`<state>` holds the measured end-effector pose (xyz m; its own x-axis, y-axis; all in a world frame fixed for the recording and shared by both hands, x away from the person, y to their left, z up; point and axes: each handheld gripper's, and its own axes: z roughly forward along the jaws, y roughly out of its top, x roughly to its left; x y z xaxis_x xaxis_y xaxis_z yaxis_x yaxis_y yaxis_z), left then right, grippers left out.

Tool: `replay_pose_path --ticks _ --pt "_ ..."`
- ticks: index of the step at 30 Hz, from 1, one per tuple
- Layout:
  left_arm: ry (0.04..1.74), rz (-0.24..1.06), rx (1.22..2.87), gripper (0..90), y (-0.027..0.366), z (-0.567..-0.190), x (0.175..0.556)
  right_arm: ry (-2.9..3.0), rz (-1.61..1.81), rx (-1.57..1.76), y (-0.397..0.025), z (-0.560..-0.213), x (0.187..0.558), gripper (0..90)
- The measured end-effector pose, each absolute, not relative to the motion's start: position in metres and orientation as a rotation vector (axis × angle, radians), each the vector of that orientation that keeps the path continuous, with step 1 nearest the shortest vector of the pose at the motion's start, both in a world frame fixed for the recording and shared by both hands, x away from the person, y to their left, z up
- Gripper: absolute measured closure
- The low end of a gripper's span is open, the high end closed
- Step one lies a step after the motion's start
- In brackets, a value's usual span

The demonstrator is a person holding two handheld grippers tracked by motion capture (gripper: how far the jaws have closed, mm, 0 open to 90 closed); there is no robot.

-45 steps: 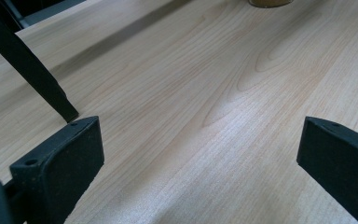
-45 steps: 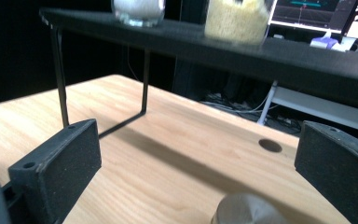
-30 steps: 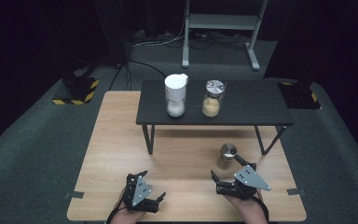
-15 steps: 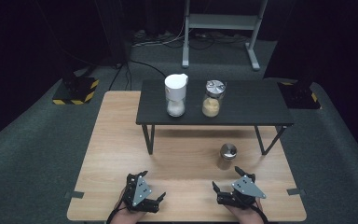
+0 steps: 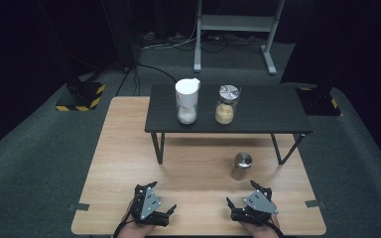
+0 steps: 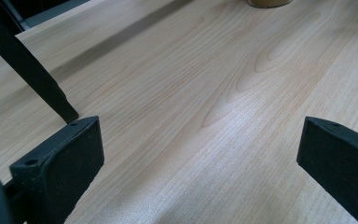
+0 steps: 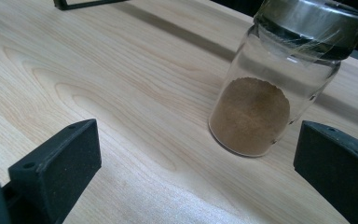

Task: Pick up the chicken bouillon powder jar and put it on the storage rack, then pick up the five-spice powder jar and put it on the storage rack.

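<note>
Light wooden table (image 5: 124,148) stands on grey carpet. Small black bench (image 5: 263,111) sits on table's far half. On bench: white jug (image 5: 187,100) left, glass jar (image 5: 226,104) right, close together. On wood, near bench's right legs: small jar (image 5: 241,166) of brown powder.

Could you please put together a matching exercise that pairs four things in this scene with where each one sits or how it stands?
Things:
1. white-lidded jar
2. silver-lidded jar
3. small jar of brown powder
4. right gripper

Places or states:
A. on the wooden table, in front of the black shelf
B. jaws open, near the table's front edge
C. on the black shelf, left spot
D. on the black shelf, right spot

Pairs: 1-C, 2-D, 3-A, 4-B
</note>
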<state>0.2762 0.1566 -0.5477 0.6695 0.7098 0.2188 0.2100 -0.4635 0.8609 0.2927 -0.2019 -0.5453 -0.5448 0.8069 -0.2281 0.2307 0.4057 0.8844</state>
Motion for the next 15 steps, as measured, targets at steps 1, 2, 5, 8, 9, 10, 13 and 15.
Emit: replay_pose_path --ticks 1,2,5,8,9,10,13,15 --pt "0.706 0.722 2.011 0.7 0.1564 -0.5477 0.2762 2.001 1.115 0.881 -0.2019 -0.5453 0.2927 0.0" --pt "0.704 0.722 2.012 0.7 0.1562 -0.5477 0.2761 2.007 1.114 0.877 -0.2015 -0.5454 0.2929 0.0" --pt "0.700 0.714 2.009 0.7 0.1564 -0.5478 0.2762 2.014 1.111 0.868 -0.2011 -0.5455 0.2926 0.0" --pt "0.706 0.708 2.003 0.7 0.1569 -0.5477 0.2764 2.007 1.111 0.867 -0.2010 -0.5456 0.2922 0.0" --pt "0.705 0.709 2.004 0.7 0.1568 -0.5477 0.2762 2.007 1.111 0.867 -0.2010 -0.5456 0.2922 0.0" --pt "0.702 0.713 2.005 0.7 0.1566 -0.5478 0.2760 2.009 1.113 0.869 -0.2012 -0.5455 0.2923 0.0" --pt "0.694 0.723 2.012 0.7 0.1556 -0.5480 0.2755 2.008 1.117 0.876 -0.2017 -0.5454 0.2928 0.0" --pt "0.695 0.724 2.016 0.7 0.1553 -0.5480 0.2755 2.006 1.122 0.873 -0.2021 -0.5453 0.2923 0.0"
